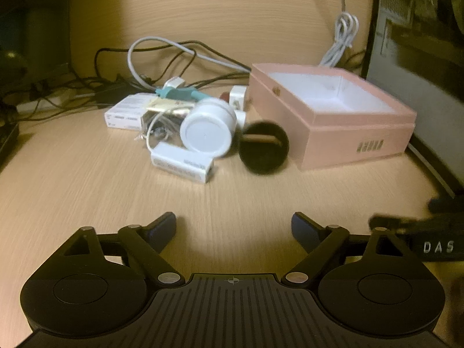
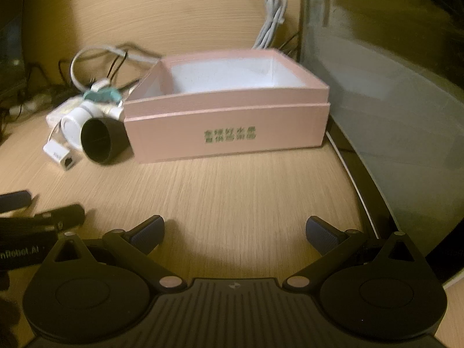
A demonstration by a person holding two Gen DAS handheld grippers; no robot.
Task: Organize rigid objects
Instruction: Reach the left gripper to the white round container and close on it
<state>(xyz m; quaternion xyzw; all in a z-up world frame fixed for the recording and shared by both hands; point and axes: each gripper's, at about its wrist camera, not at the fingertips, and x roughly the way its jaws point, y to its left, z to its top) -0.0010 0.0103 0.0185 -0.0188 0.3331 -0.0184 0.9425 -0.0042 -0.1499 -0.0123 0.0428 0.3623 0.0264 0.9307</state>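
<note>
On the wooden desk (image 1: 87, 179) a pile of small things sits just left of an open pink box (image 1: 333, 116), whose white inside shows nothing in it. Both the left gripper (image 1: 233, 227) and the right gripper (image 2: 235, 232) hover low over bare wood with their fingers spread wide, holding nothing. The pile is the trouble: a white round tub (image 1: 207, 129) lies on its side, and a black round lid (image 1: 263, 148) stands on edge touching the box wall, so either would likely roll off if nudged. A small white adapter (image 1: 182, 165) trails a thin wire back into the heap, and loose cables (image 1: 162, 58) loop behind it; lifting one piece may drag others along. The flat white boxes (image 1: 127, 113) are partly buried, so a grab there risks a snag. Motion blur hides finer detail.
</note>
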